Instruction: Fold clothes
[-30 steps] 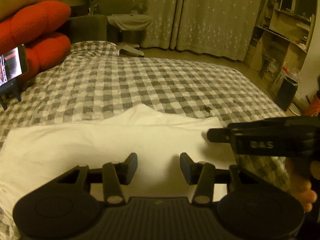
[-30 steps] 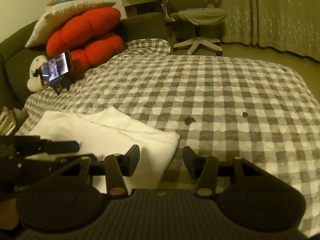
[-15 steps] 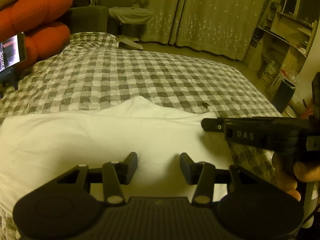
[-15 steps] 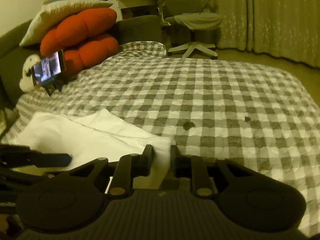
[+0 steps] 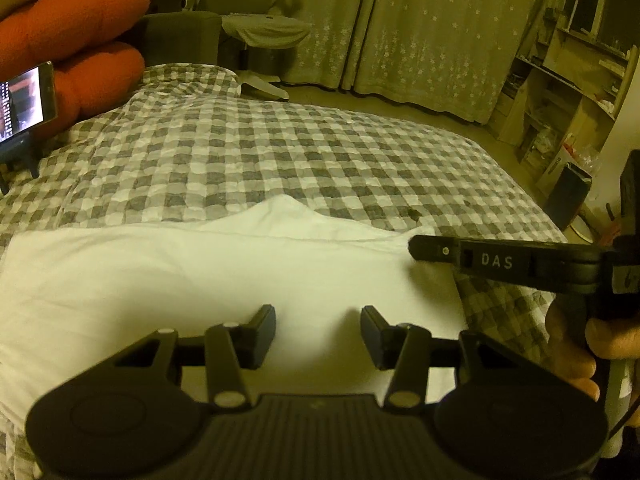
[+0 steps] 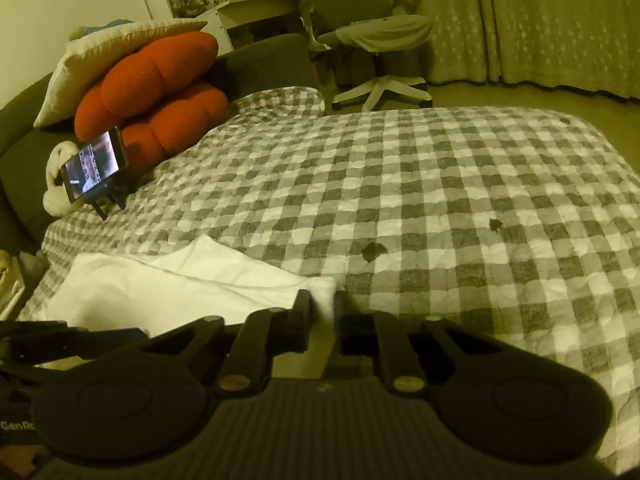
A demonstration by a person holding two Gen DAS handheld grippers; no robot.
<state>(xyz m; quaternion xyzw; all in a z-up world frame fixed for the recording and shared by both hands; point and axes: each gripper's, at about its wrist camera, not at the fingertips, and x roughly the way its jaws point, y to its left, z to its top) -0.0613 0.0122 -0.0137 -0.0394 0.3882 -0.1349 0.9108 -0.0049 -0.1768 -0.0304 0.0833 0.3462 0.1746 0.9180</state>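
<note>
A folded white cotton garment (image 5: 224, 280) lies flat on the grey-and-white checked bedspread (image 5: 300, 164), close to the bed's near edge and toward its left side as the right wrist camera sees it.

The right gripper (image 6: 322, 316) has changed most since a second ago. Then its jaws stood apart, just short of the garment's right-hand corner (image 6: 320, 292); they have just been closing, and that white corner now sits between the pads with only a thin strip of cloth showing, so the jaws look clenched on the fabric. In the left wrist view the same gripper (image 5: 416, 246) reaches in from the right edge, its tip over the garment's right end, with the person's right hand (image 5: 576, 344) wrapped around the handle. That hand shows larger and higher in the picture than it did a second earlier.

The left gripper (image 5: 318, 326) is as it was: jaws released and half spread over the near part of the garment, with nothing between the pads.

At the bed's far left corner a lit smartphone on a small black stand (image 6: 94, 164) leans before two red puffy cushions (image 6: 156, 92), unchanged. Small dark specks (image 6: 374, 250) mark the bedspread near the middle.
</note>
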